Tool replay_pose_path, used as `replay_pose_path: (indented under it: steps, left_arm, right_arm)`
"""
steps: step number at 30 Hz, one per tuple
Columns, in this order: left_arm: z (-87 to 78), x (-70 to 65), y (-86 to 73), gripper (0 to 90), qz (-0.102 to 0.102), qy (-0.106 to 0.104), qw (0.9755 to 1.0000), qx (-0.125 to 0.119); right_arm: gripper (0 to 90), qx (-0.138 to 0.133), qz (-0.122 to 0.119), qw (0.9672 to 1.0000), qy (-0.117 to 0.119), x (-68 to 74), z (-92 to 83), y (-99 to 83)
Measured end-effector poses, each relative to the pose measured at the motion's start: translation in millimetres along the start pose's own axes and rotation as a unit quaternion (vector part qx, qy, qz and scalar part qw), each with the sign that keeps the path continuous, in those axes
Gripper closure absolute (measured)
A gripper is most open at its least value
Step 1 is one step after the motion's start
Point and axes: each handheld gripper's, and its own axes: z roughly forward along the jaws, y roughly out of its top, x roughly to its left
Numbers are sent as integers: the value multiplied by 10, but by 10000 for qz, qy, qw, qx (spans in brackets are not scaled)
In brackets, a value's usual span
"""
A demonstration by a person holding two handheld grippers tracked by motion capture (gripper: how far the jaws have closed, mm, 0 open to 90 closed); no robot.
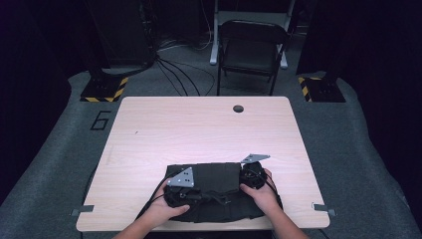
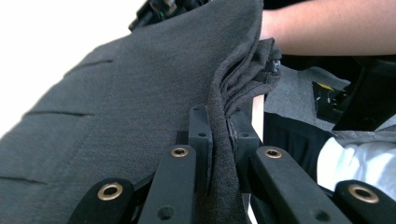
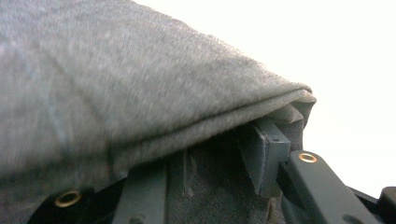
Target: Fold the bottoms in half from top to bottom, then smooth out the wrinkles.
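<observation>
A dark grey folded garment [image 1: 219, 174] lies at the near edge of the wooden table [image 1: 199, 129]. My left gripper [image 1: 191, 196] sits on the garment's near left part, shut on a raised fold of the cloth [image 2: 140, 102]; in the left gripper view [image 2: 219, 135] the two pads pinch the layered edge between them. My right gripper [image 1: 244, 180] rests at the garment's right side. In the right gripper view [image 3: 219, 163] a thick fold of the garment [image 3: 116, 93] drapes over the jaws, with cloth in the gap and one pad's [image 3: 264, 156] inner face bare, so it stands open.
A person's hands hold both grippers at the table's near edge, and a forearm [image 2: 327, 23] crosses behind the cloth. The far table has a cable hole [image 1: 238, 108]. A black folding chair [image 1: 251, 50] stands beyond the table on grey carpet.
</observation>
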Motion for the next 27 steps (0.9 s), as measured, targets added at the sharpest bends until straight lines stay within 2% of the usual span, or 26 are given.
replay_pose_path:
  steps: [5,9,14,15,18,19,21,23,25,27]
  left_arm:
    - [144,-43,-118,823,77,-40,9994,349]
    - [181,-41,-186,822,38,-100,9990,444]
    - [214,-39,-246,820,60,-125,9981,605]
    - [223,-33,-262,820,42,-123,9980,622]
    - [249,-16,-303,815,36,-85,9977,672]
    - [262,-26,-312,811,41,-20,9976,695]
    - [277,-42,-317,799,157,41,9966,812]
    - [290,-47,-323,784,165,70,9964,828]
    - [297,-47,-333,778,54,65,9968,797]
    - [295,-38,-342,773,42,40,9967,809]
  right_arm:
    - [629,0,-23,10000,13,-3,-2,-3]
    - [629,47,-177,9998,-40,11,-9,-8]
    - [614,106,-255,9996,-25,18,-35,-8]
    - [603,147,-292,9995,-19,26,-48,-5]
    - [573,305,-609,9976,-114,42,-112,17]
    - [565,391,-572,9975,-129,56,-139,26]
    - [558,453,-702,9964,-172,59,-189,43]
    - [554,579,-744,9954,-148,52,-244,64]
    - [552,600,-793,9949,-154,38,-298,72]
    - [550,603,-827,9946,-141,27,-350,68]
